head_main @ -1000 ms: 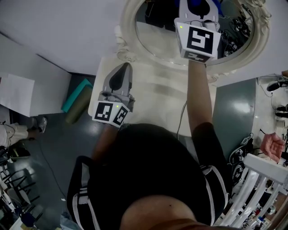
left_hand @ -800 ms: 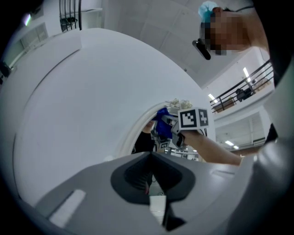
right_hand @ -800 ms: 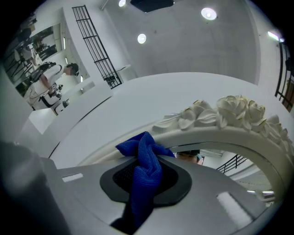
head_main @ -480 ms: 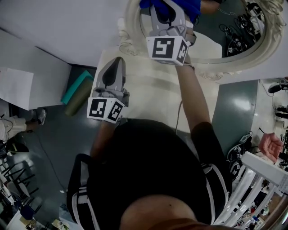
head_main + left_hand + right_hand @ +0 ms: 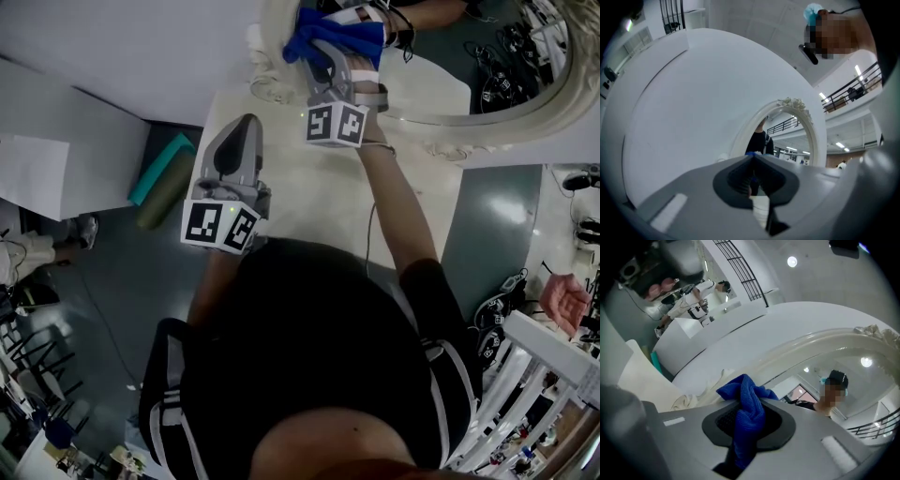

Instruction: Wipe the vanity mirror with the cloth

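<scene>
White vanity top (image 5: 309,202) carries an oval vanity mirror (image 5: 497,66), cut off at the far edge. Right gripper (image 5: 326,58) pinches the blue cloth (image 5: 339,30), which hides its tips; left gripper (image 5: 247,124) is pressed together, empty.

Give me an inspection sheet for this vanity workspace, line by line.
surface: cream vanity table, bare where visible.
job's things: blue cloth bunched at the left side of the oval mirror, near its frame.
clutter: nothing seen.
grippers: right gripper jaws shut on the cloth; left gripper jaws together, empty, near the table's left edge.
cables: thin cable crossing the table beside the right forearm.
surroundings: teal roll on the floor at left; another person's hand at right.
</scene>
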`<state>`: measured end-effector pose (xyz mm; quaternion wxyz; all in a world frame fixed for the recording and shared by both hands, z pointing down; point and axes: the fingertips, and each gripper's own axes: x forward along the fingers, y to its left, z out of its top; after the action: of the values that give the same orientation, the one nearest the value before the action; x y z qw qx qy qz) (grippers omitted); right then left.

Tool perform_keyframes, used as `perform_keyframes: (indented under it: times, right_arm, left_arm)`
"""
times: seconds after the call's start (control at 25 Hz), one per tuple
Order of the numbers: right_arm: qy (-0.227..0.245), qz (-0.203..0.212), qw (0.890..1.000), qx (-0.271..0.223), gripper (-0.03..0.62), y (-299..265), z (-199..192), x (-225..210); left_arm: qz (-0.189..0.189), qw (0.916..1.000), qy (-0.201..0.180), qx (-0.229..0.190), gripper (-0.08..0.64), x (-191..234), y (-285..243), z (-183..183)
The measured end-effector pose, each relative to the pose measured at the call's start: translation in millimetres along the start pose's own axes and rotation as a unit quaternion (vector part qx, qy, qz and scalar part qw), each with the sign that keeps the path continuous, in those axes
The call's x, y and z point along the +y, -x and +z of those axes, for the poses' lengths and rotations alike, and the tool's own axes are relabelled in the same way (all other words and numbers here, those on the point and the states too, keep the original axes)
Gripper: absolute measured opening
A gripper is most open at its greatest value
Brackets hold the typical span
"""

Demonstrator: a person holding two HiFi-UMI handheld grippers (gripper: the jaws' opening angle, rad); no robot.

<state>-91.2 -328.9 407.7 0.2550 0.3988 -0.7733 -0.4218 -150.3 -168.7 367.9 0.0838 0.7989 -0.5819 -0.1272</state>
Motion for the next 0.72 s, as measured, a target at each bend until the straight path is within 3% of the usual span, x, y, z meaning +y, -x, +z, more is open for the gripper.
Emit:
perform_keyframes:
  times: [0.32,0.52,0.72]
  right_arm:
    - [-0.025,0.098,0.993,0.057,0.049,8.7,-75.6,92.5]
    - [-0.091,0.138,0.983,0.085,0.046,22.6,-119.5,122.8]
    - [-0.151,0.176,0.965,0.123,0.044,48.7,-171.2,142.4]
  left_arm:
    - [0.000,1.0000,0.004,0.008,0.011,-4.4,-3.0,-7.8]
    - [0.006,0.9999,0.003,0.012,0.011,-3.8,-2.0,-9.2]
    - [0.005,0.9999,0.004,0.016,0.011,-13.0,-0.4,-14.2]
